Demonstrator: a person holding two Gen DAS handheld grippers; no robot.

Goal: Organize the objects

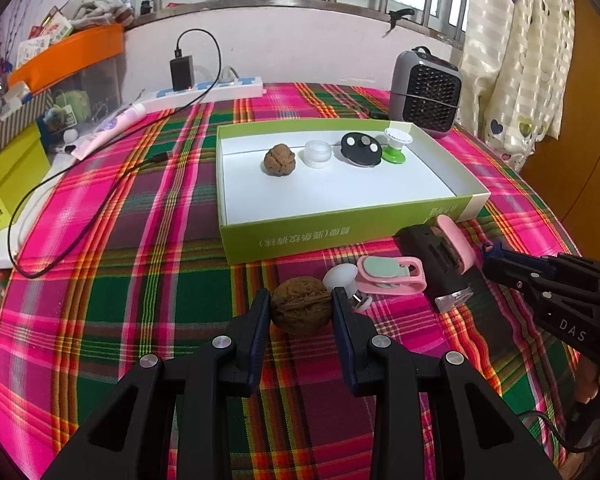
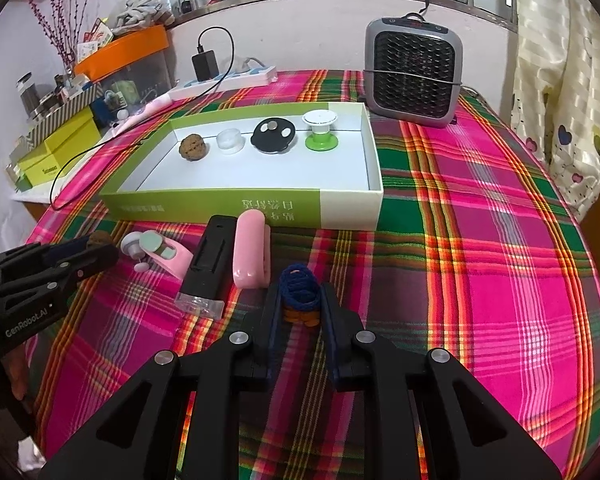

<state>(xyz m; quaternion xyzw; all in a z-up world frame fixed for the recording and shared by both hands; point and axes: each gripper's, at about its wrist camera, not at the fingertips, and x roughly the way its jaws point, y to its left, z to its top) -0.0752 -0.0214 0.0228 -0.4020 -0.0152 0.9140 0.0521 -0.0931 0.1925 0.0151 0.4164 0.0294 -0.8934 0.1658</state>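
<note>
My left gripper (image 1: 301, 304) is shut on a brown walnut (image 1: 301, 305) just above the plaid cloth, in front of the green-sided white box (image 1: 340, 220). My right gripper (image 2: 300, 300) is shut on a spool of dark blue cord (image 2: 300, 286) with an orange base. The box holds another walnut (image 1: 280, 160), a clear cap (image 1: 318, 154), a black disc (image 1: 361, 149) and a green-and-white suction knob (image 1: 396, 146). On the cloth lie a white knob (image 1: 342, 278), a pink clip (image 1: 392, 276), a black device (image 1: 440, 264) and a pink case (image 1: 456, 248).
A grey fan heater (image 2: 414, 76) stands behind the box at the right. A power strip with a charger and cable (image 1: 204, 88) lies at the back left, beside a tube (image 1: 108, 128), yellow-green boxes (image 1: 8, 184) and an orange-lidded bin (image 1: 68, 56). Curtains (image 1: 512, 60) hang at the right.
</note>
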